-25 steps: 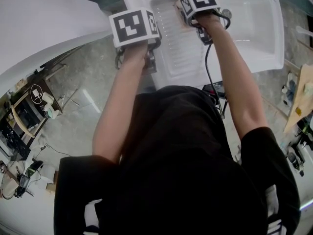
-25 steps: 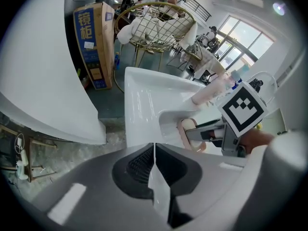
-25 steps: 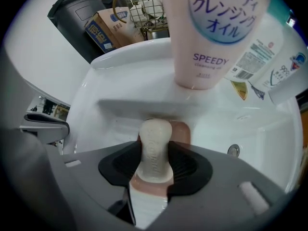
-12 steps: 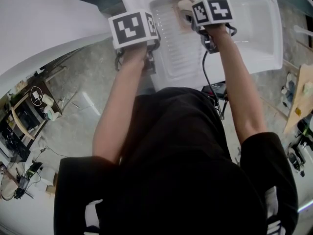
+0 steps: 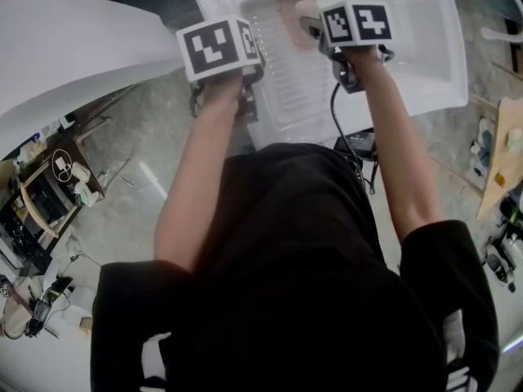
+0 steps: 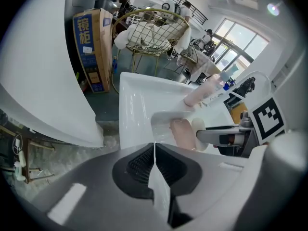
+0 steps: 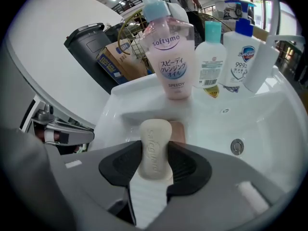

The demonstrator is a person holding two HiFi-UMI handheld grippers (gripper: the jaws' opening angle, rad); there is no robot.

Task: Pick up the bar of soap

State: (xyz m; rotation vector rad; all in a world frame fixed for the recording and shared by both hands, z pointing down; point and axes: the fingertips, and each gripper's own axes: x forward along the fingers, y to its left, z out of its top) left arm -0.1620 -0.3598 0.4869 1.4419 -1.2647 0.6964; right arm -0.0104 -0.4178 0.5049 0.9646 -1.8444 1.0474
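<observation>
Cream oval bar of soap [image 7: 155,146]: I hold it clamped in my right gripper [image 7: 155,167], long axis along the jaws; my left gripper [image 6: 154,163] pinched together, empty.

A white sink [image 7: 250,124] stands over a grey speckled floor [image 5: 147,121]. On the sink's back ledge three bottles stand upright in a row: a pink pump bottle [image 7: 171,57], just beside it a small white bottle with a teal cap [image 7: 211,57], then a white bottle with a blue pump [image 7: 239,57]. A pinkish bar [image 5: 290,11] lies flat on the ribbed shelf [image 5: 294,72] inside the sink. A round metal fitting [image 7: 236,147] sits in the basin wall.
</observation>
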